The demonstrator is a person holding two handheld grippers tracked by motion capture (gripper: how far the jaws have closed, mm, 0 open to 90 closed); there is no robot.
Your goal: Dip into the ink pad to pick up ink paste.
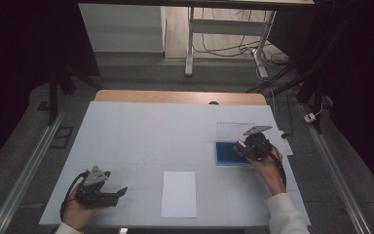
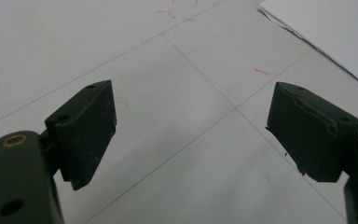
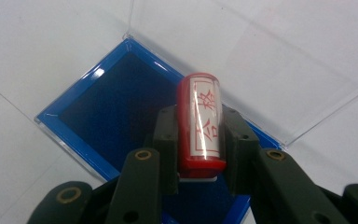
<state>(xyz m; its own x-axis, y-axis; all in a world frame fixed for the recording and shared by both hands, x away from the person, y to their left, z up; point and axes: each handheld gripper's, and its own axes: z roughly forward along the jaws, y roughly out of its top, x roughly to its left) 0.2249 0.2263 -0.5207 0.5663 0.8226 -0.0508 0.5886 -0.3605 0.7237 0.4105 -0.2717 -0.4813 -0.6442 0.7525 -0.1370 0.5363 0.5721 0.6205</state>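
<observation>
A red stamp point(image 3: 199, 123) with a white label of red characters is clamped between the jaws of my right gripper point(image 3: 200, 144). Below it lies a blue ink pad point(image 3: 116, 112) in a clear case whose lid point(image 3: 261, 60) stands open. From above, the right gripper point(image 1: 251, 145) hovers over the right part of that ink pad point(image 1: 226, 152). At the table's near left my left gripper point(image 1: 119, 191) rests low, jaws wide apart with nothing between them. The left gripper point(image 2: 191, 126) looks down on bare white table.
A white sheet of paper point(image 1: 179, 193) lies near the front edge at the middle; its corner point(image 2: 326, 32) is at the upper right of the left gripper view. The white table point(image 1: 151, 131) has a wooden strip along its far edge. Rails run along both sides.
</observation>
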